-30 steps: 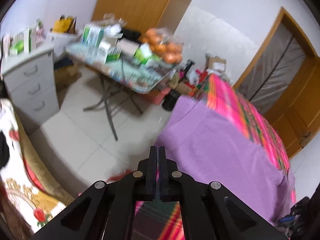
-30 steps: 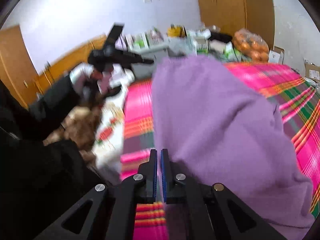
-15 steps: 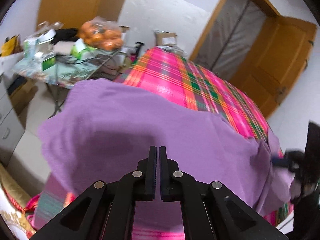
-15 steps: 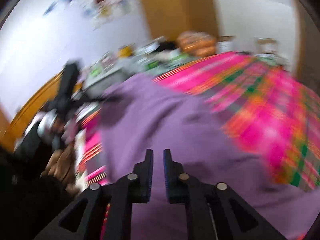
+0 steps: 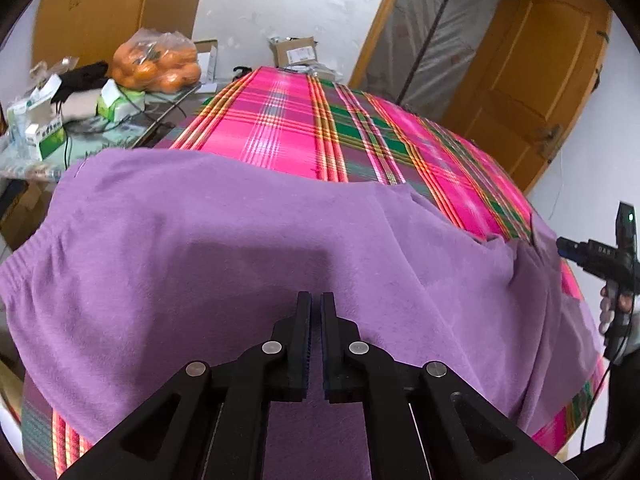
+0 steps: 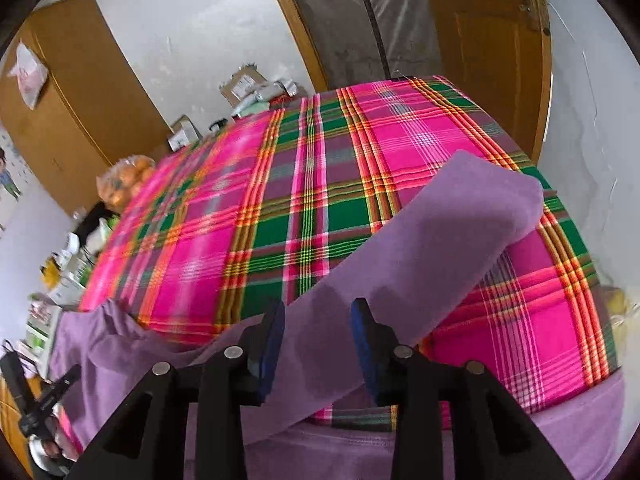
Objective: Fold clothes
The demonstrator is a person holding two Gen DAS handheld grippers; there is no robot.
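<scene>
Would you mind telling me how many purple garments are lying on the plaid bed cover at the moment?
1: the purple garment is spread over the near end of the plaid bed cover, with one long part reaching diagonally up the bed. More could be hidden beneath it.

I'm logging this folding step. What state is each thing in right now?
purple garment: spread over the bed, one long part lying across the plaid.
plaid bedcover: flat on the bed.
left gripper: shut, above the garment.
right gripper: opening, nothing pinched.
door: open.
</scene>
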